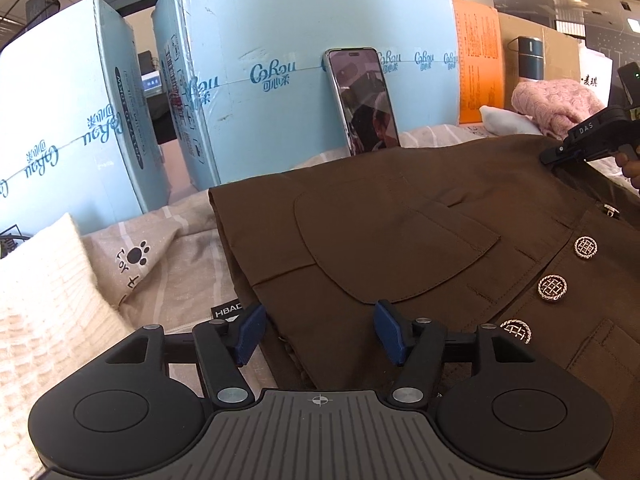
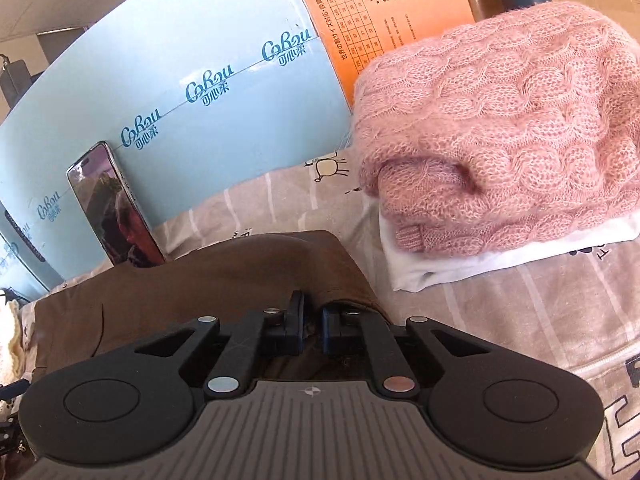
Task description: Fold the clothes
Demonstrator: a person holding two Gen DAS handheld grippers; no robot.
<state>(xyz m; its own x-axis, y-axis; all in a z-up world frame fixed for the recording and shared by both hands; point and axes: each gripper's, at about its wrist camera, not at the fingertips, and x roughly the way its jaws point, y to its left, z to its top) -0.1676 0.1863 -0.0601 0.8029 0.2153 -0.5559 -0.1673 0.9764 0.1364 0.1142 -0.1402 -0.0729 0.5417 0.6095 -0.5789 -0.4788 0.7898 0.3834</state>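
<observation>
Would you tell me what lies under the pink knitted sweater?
The pink knitted sweater rests on a folded white garment, which lies on the patterned bedsheet. Only the white garment's edges show; the rest is covered.

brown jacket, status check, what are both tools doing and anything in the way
Left tool open, straddling brown jacket hem. Right tool shut on jacket's far edge. Pink sweater stacked close beside; phone propped behind.
</observation>
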